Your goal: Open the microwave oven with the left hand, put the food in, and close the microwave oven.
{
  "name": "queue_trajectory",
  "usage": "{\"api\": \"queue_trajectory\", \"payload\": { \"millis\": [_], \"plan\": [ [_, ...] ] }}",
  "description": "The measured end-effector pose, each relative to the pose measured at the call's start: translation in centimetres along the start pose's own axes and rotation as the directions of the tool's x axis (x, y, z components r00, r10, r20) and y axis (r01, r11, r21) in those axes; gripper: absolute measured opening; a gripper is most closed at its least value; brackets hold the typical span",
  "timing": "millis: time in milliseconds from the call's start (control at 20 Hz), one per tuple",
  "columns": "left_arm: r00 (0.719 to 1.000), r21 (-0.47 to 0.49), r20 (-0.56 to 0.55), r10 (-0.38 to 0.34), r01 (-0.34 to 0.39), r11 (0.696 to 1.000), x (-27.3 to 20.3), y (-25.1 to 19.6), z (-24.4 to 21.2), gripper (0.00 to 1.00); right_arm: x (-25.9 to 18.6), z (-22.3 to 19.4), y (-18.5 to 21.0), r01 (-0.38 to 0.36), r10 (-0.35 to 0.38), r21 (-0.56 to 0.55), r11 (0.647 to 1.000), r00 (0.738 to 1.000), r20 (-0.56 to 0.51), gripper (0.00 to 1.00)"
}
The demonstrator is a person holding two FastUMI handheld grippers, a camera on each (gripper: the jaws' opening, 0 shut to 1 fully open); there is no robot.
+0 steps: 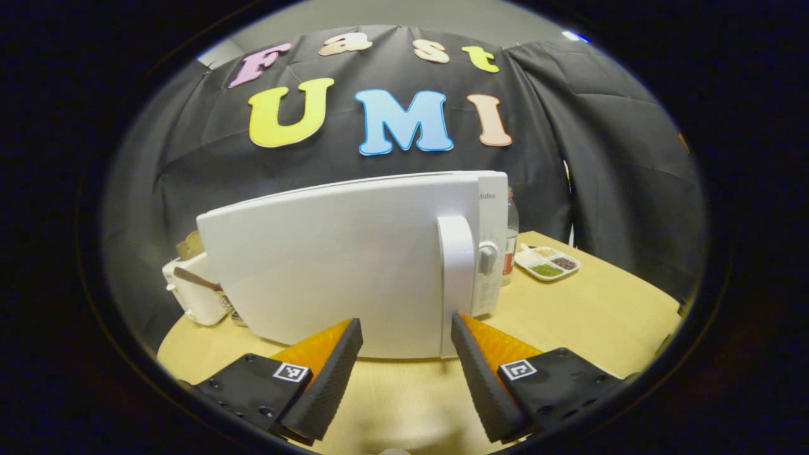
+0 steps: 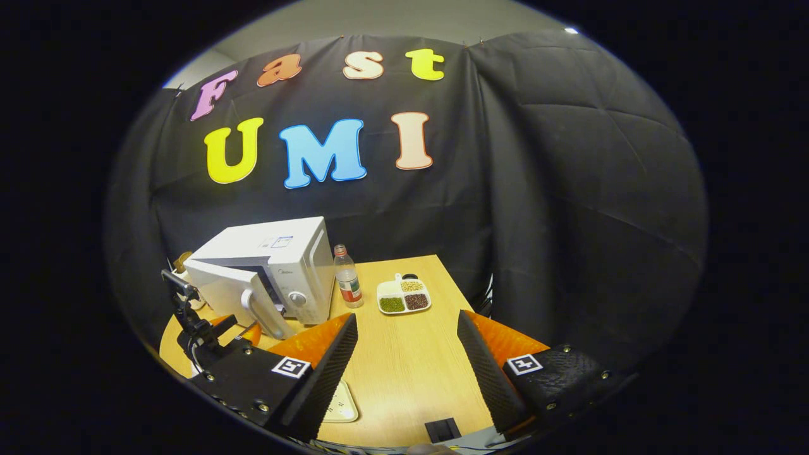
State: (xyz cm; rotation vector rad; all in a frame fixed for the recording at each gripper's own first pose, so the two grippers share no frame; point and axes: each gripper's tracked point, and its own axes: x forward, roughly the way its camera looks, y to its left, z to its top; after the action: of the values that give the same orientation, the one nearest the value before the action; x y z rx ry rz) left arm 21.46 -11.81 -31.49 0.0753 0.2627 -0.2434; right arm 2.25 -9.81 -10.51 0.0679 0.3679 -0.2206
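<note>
The white microwave [image 1: 354, 272] stands straight ahead in the left gripper view, its door swung partly open toward me. The door's vertical handle [image 1: 456, 278] is just beyond my left gripper [image 1: 404, 335], which is open with nothing between its fingers. In the right gripper view the microwave [image 2: 284, 259] sits at the table's left, its door [image 2: 218, 287] ajar, and the left gripper [image 2: 218, 335] is in front of the door. A white divided dish of food [image 2: 404, 296] lies on the table ahead of my open right gripper [image 2: 407, 341]. This dish of food [image 1: 547, 262] also lies right of the microwave.
A clear bottle with a red label [image 2: 346, 276] stands between the microwave and the dish. A white appliance [image 1: 193, 294] sits left of the microwave. A pale flat plate [image 2: 341, 402] lies by the right gripper's left finger. The wooden table [image 2: 411, 366] ends at the black cloth wall.
</note>
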Motion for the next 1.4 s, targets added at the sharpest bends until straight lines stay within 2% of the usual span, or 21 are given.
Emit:
{"api": "queue_trajectory", "payload": {
  "millis": [150,350,450,500,700,750,800,850,1050,1100,1200,1400],
  "plan": [
    [1.0,-0.011,0.008,0.012,-0.012,1.0,2.1,0.0,1.0,0.94,0.5,-0.1,-0.2,0.003,-0.003,0.008,1.0,1.0,-0.006,0.97],
    [0.998,0.023,0.022,0.055,-0.056,0.998,3.6,0.7,2.0,0.95,1.0,0.0,-0.4,0.002,-0.001,0.021,1.0,1.0,-0.014,0.97],
    [0.999,-0.026,0.012,0.037,-0.037,0.999,4.0,0.1,1.5,1.0,1.3,0.1,-0.6,0.0,0.0,0.024,1.0,1.0,-0.016,0.97],
    [0.999,-0.034,0.014,0.045,-0.045,0.998,4.0,0.2,1.5,0.98,1.3,0.3,-0.7,0.002,-0.001,0.024,1.0,1.0,-0.013,0.97],
    [0.998,-0.032,0.014,0.063,-0.062,0.998,4.2,0.2,1.7,1.0,1.5,0.3,-0.8,-0.007,0.007,0.016,1.0,1.0,-0.018,0.97],
    [0.997,-0.022,0.022,0.07,-0.069,0.997,4.4,0.2,1.8,0.95,1.6,0.3,-0.7,-0.009,0.01,0.013,1.0,1.0,-0.018,0.97],
    [0.993,-0.003,0.027,0.115,-0.115,0.993,5.0,0.8,2.3,0.97,1.6,0.2,-0.6,-0.016,0.016,0.01,1.0,1.0,-0.02,0.97],
    [0.998,-0.007,-0.006,0.063,-0.063,0.998,5.3,-0.2,1.9,0.99,1.6,0.1,-0.4,-0.025,0.025,0.008,1.0,0.999,-0.023,0.97],
    [0.992,0.003,-0.023,0.124,-0.124,0.992,4.7,0.4,1.4,0.99,1.4,0.0,0.7,-0.068,0.068,-0.001,0.998,0.997,-0.02,0.97],
    [0.992,-0.002,-0.018,0.124,-0.124,0.992,4.4,0.4,1.6,1.0,1.4,0.0,0.7,-0.072,0.072,-0.005,0.997,0.997,-0.022,0.97],
    [0.992,-0.01,-0.025,0.122,-0.122,0.992,3.5,0.2,1.7,0.95,1.0,0.3,0.9,-0.088,0.088,0.004,0.996,0.996,-0.013,0.97],
    [0.993,-0.021,0.007,0.115,-0.115,0.993,-1.6,-0.3,4.2,0.98,0.2,1.8,1.2,-0.125,0.126,-0.011,0.992,0.992,0.029,0.97]
  ]
}}
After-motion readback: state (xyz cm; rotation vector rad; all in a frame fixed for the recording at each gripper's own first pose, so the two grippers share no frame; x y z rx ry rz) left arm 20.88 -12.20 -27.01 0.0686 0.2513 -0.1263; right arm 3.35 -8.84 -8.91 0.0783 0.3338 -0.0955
